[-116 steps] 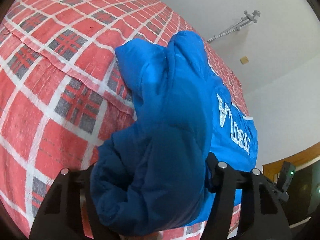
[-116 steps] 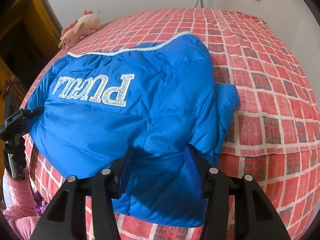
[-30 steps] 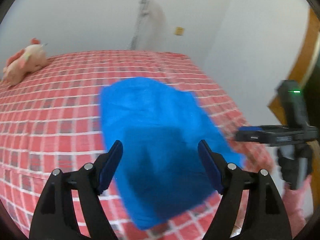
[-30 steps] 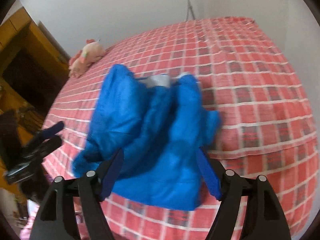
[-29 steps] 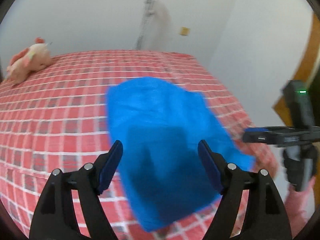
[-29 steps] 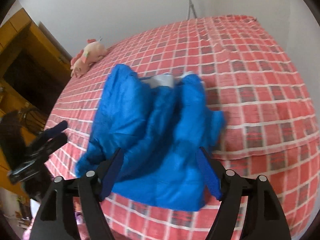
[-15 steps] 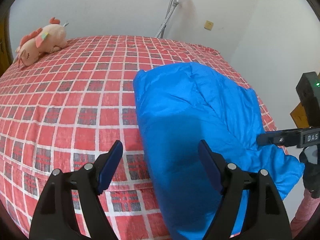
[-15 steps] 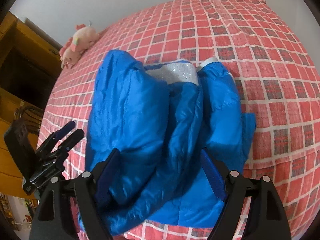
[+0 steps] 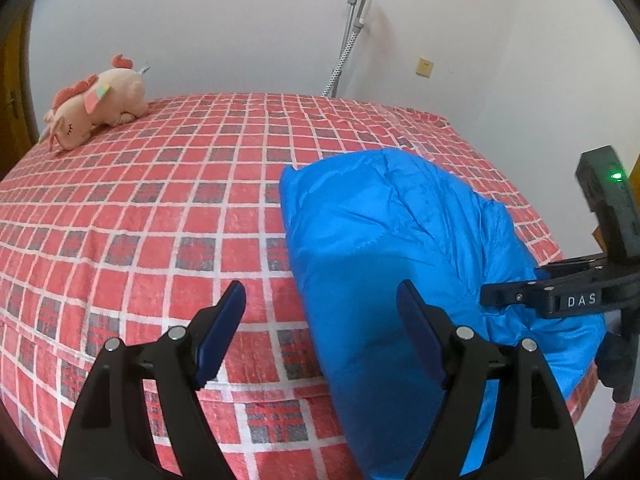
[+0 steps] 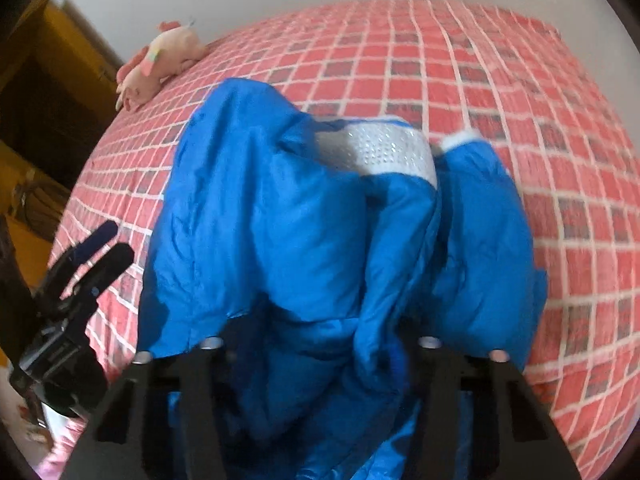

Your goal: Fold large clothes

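A puffy blue jacket (image 9: 400,240) lies bunched on the red checked bed (image 9: 160,220), near its right front corner. My left gripper (image 9: 320,300) hangs open just above the jacket's left edge, with nothing between its pads. In the right wrist view the jacket (image 10: 280,220) fills the middle, a white sparkly band (image 10: 384,148) showing at its top. My right gripper (image 10: 320,344) is sunk into the near hem. Its jaws are closing with jacket fabric gathered between them, and the fingertips are hidden by the folds. From the left wrist view that right gripper (image 9: 492,298) bites the jacket's right side.
A pink plush toy (image 9: 96,108) rests at the far left of the bed. Behind the bed a metal pole (image 9: 352,32) leans on the white wall. A wooden wardrobe (image 10: 48,80) stands to the left. The left gripper (image 10: 115,242) and a pink sleeve (image 10: 60,452) are at the bed's left edge.
The jacket has settled from a blurred swing into a heap on the bed. My right gripper dropped into its near hem and its jaws narrowed. My left gripper stayed open.
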The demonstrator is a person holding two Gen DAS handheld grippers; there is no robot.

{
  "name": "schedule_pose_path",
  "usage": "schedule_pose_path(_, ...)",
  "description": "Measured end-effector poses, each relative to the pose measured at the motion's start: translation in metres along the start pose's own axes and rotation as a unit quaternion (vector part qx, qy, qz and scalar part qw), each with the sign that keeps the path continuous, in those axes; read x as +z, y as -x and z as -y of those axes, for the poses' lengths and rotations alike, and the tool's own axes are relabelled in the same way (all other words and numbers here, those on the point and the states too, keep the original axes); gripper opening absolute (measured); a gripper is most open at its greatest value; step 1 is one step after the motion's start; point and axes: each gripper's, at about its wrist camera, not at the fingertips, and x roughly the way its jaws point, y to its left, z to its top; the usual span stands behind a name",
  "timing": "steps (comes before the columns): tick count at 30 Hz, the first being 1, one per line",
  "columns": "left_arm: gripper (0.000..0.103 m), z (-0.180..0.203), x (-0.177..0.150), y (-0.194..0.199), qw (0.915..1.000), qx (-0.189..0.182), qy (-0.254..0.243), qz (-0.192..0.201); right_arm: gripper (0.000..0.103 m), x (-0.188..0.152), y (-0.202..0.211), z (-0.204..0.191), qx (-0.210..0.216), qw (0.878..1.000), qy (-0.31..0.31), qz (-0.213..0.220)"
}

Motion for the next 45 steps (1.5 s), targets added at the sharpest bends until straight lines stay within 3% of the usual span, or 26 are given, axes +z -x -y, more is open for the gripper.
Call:
schedule_pose_path(2,0.077,0.000,0.000,-0.002,1.0000,0.001,0.000,-0.002,0.028,-0.001,0.004,-0.004,-0.008,1.000,0.013,0.007)
schedule_pose_path(5,0.077,0.003,-0.002,-0.001,1.0000,0.009,-0.003,-0.001,0.020,0.000,0.010,-0.005,-0.006,1.000,0.016,0.013)
schedule_pose_path(11,0.079,0.012,-0.003,0.011,0.9995,0.024,-0.014,0.018,0.013,-0.002,0.041,-0.009,0.005,0.999,0.025,0.041)
schedule_pose_path(20,0.079,0.036,-0.004,0.033,0.9979,0.030,-0.038,0.043,0.011,-0.012,0.082,0.001,0.005,0.997,0.022,0.077)
schedule_pose_path(28,0.079,0.071,-0.005,0.041,0.9959,0.025,-0.072,0.049,0.010,-0.030,0.094,0.040,0.000,0.996,-0.014,0.086)
schedule_pose_path(39,0.079,0.104,-0.014,0.020,0.9940,0.021,-0.105,0.025,0.013,-0.057,0.061,0.092,0.001,0.997,-0.045,0.058)
schedule_pose_path(45,0.080,0.105,-0.027,-0.007,0.9959,-0.002,-0.090,-0.008,0.018,-0.067,0.033,0.107,0.008,0.997,-0.058,0.049)
